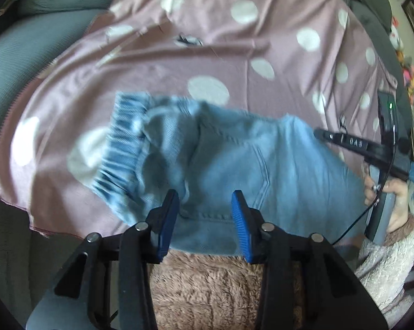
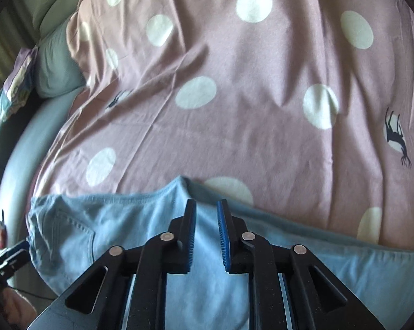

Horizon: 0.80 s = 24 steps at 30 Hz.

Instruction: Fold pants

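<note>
Pants (image 1: 234,159) of pale blue denim lie on a pink sheet (image 1: 234,63) with white dots, spread over a bed. In the left wrist view the elastic waistband (image 1: 121,148) sits at the left end, gathered and darker blue, and a stitched back pocket shows near the middle. The cloth is blurred. The near edge of the pants hangs over a brown fleece (image 1: 220,288) at the bottom of that view.

The left gripper (image 1: 205,200) stands partly open, its blue pads apart, with the near hem of the pants showing in the gap between them. The pads do not press on the cloth; whether a fingertip brushes it I cannot tell.

The right gripper (image 2: 206,209) is open only a little, a narrow gap between its pads. It hangs over the pants (image 2: 207,288) near a raised fold (image 2: 182,183) at their far edge, and nothing is pinched between the pads. From the left wrist view the same gripper (image 1: 321,134) shows at the right end of the pants, its black fingers pointing in over the cloth, held by a hand (image 1: 394,198) in a pale fluffy sleeve (image 1: 386,258).

A grey-green pillow (image 2: 58,66) lies beside the sheet at the far left.
</note>
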{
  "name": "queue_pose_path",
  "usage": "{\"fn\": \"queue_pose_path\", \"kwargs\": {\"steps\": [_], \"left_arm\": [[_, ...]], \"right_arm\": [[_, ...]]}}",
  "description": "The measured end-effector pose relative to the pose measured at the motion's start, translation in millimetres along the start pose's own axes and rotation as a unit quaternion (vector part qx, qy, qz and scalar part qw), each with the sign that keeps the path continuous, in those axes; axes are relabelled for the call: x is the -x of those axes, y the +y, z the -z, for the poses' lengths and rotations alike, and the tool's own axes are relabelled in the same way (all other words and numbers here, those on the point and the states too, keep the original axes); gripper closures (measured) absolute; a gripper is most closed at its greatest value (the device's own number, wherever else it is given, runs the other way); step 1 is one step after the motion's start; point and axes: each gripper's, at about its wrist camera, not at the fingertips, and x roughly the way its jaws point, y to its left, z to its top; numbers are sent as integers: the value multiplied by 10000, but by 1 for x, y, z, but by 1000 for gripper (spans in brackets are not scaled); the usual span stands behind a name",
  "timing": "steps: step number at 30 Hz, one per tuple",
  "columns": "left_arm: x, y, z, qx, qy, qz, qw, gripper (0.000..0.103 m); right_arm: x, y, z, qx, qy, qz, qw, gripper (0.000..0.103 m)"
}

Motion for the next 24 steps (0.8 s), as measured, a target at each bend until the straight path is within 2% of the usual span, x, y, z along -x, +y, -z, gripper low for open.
{"fn": "queue_pose_path", "kwargs": {"steps": [1, 3, 5, 9, 13, 15, 17, 18, 20, 21, 23, 24], "left_arm": [[-9, -3, 2, -43, 85, -85, 9999, 64], [-26, -4, 6, -181, 149, -500, 9985, 69], [-31, -5, 8, -275, 96, -662, 9974, 71], [-33, -6, 7, -341, 125, -788, 9962, 71], [-31, -6, 4, -337, 230, -823, 9958, 70], [-23, -9, -2, -247, 339, -651, 9970, 70], [-14, -14, -11, -121, 388, -224, 9989, 68], [-7, -20, -17, -147, 324, -82, 9993, 65], [7, -37, -28, -344, 38, 4, 9994, 51], [10, -45, -33, -450, -90, 19, 9989, 49], [10, -64, -44, -640, -226, 84, 9977, 48], [6, -72, -51, -701, -215, 114, 9972, 48]], "right_arm": [[-3, 3, 4, 61, 55, -16, 10000, 86], [-12, 6, 8, 110, 156, -57, 9998, 86], [-26, 1, 10, 44, 289, 105, 9995, 86], [-29, -16, 11, -186, 237, 5, 9995, 102], [-26, -30, 12, -395, 210, -122, 9989, 103], [-20, -36, 15, -506, 159, -145, 9985, 103], [-12, -45, 18, -557, 28, 210, 9982, 103], [-8, -50, 20, -627, -29, 69, 9980, 103], [3, -67, 24, -870, -115, -84, 9961, 103], [8, -73, 26, -915, -167, 66, 9956, 103], [22, -92, 31, -972, -276, 875, 9910, 103], [29, -103, 33, -1072, -321, 1002, 9887, 103]]}}
